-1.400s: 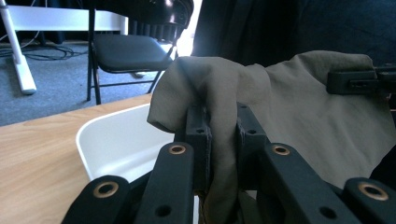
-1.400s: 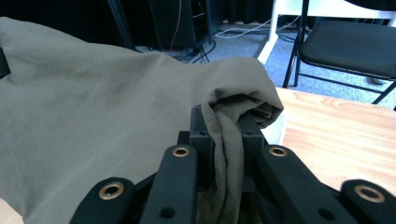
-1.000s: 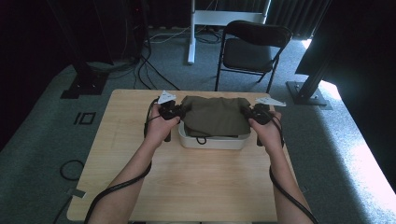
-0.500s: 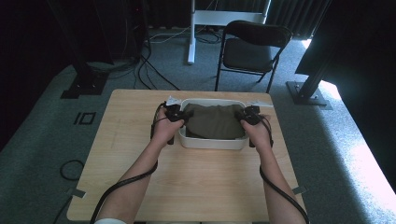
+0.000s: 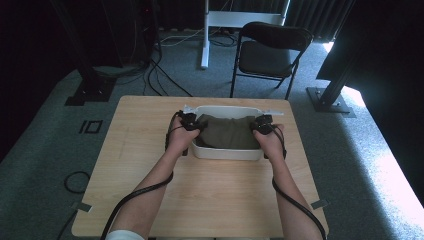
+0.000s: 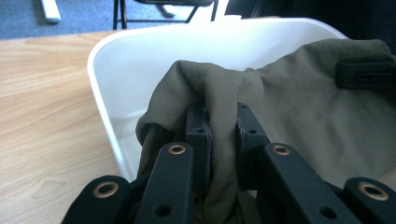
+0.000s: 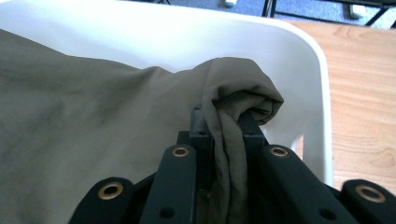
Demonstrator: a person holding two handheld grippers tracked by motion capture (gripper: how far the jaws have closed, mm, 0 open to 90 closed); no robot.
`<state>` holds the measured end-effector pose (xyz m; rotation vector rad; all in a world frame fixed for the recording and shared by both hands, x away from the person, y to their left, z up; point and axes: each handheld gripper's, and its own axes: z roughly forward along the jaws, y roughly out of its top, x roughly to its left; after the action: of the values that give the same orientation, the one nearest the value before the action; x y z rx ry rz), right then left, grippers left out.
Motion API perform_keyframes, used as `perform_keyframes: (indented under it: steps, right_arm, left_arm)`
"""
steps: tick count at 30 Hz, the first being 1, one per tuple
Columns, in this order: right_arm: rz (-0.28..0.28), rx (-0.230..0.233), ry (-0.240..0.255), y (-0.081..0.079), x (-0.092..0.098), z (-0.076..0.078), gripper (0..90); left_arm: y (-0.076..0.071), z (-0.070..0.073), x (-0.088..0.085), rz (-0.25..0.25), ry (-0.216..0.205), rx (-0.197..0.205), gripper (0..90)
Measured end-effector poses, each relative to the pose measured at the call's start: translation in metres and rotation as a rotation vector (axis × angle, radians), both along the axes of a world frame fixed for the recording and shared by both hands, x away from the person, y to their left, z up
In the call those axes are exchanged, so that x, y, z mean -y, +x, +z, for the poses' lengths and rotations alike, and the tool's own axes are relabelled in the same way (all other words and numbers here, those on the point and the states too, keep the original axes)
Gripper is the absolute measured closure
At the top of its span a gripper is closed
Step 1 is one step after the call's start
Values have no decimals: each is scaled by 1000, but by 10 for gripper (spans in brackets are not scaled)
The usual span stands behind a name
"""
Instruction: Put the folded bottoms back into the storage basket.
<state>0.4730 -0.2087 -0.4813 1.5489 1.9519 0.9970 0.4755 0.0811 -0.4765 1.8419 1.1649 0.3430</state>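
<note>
Wooden table [image 5: 150,165], light top, grey carpet around. Folding chair [image 5: 270,52] stands beyond the far edge. White plastic tub [image 5: 227,152] sits toward the table's far side. Olive-green cloth [image 5: 227,132] lies spread inside the tub, end to end. Left gripper [image 5: 192,122] pinches a bunched fold at the cloth's left end; right gripper [image 5: 261,125] clamps a bunched fold at its right end.

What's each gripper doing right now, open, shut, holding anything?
Left gripper: shut on the olive-green fabric cloth in the white plastic tub.
Right gripper: shut on the cloth's other end.
</note>
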Motion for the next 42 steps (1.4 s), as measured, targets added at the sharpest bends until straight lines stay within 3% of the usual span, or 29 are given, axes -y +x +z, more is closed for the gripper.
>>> perform_keyframes:
  steps: [4, 5, 6, 7, 8, 9, 10, 11, 14, 15, 18, 24, 25, 26, 27, 32, 37, 42]
  right_arm:
    - [12, -1, -23, 1, -2, 1, 785]
    - [29, -10, -6, 2, -2, 2, 693]
    - [29, -10, -6, 2, -2, 2, 693]
    - [40, -8, 17, 3, -2, 3, 600]
    - [40, -8, 17, 3, -2, 3, 600]
    - [59, 9, 26, 2, -2, 5, 539]
    - [59, 9, 26, 2, -2, 5, 539]
    - [71, 22, 36, 2, -3, 7, 438]
    - [83, 35, 55, 0, -3, 11, 386]
    - [97, 35, 72, -1, -4, 15, 328]
    - [103, 37, 100, -4, -5, 19, 284]
    - [157, 80, 83, -11, -5, 29, 247]
    - [178, 93, 66, -13, -5, 30, 208]
    - [178, 93, 66, -13, -5, 30, 208]
    - [172, 62, 52, -16, -4, 30, 193]
    - [171, 81, 43, -21, 1, 30, 182]
    - [201, 113, 15, -30, 7, 28, 139]
    - [217, 130, 26, -38, 10, 29, 137]
  left_arm:
    - [3, -5, -2, 4, 17, -16, 760]
    - [5, -7, -2, 15, 4, -24, 681]
    - [5, -7, -2, 15, 4, -24, 606]
    - [5, -7, -1, 16, -7, -25, 570]
    - [5, -7, -1, 16, -7, -25, 522]
    - [5, -6, 3, -4, 1, -32, 450]
    - [5, -6, 3, -4, 1, -32, 419]
    - [4, -4, 8, -12, 15, -42, 363]
    - [2, -2, 11, -7, 32, -29, 288]
    - [0, 3, 12, -12, 71, 10, 281]
    - [-2, 9, 11, -5, 53, 17, 267]
    - [-8, 23, 0, -26, 55, 52, 262]
    - [-9, 25, -1, -33, 61, 66, 262]
    - [-10, 27, -2, -43, 66, 81, 262]
    - [-13, 29, -4, -47, 70, 86, 261]
    - [-20, 31, -7, -77, 67, 106, 194]
    - [-28, 31, -14, -89, 90, 132, 194]
    - [-36, 31, -18, -93, 92, 148, 194]
